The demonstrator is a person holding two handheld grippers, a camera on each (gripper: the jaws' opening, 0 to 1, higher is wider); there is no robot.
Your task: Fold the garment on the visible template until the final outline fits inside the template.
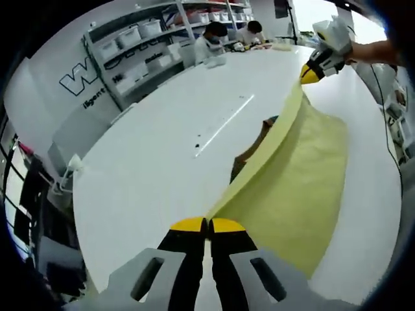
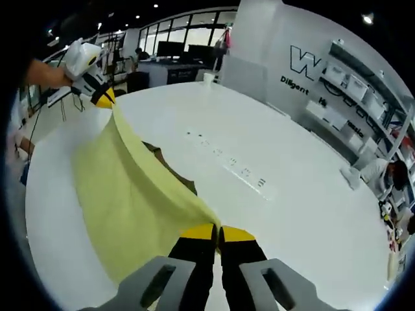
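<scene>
left gripper [image 1: 207, 225]: jaws pressed together on one corner of the yellow garment [image 1: 295, 188]
right gripper [image 2: 217, 232]: jaws pinching the other corner; garment lifted, stretched taut between both, lower edge trailing on the white table [image 1: 162, 142]
template: brown sheet [image 1: 253, 150] under the cloth, mostly hidden
risk: uneven pull slips a corner; fold lands off the template
around: shelves [image 1: 139, 39] and seated people [image 1: 217, 35] beyond the table, well apart
obstruction: judged none
</scene>
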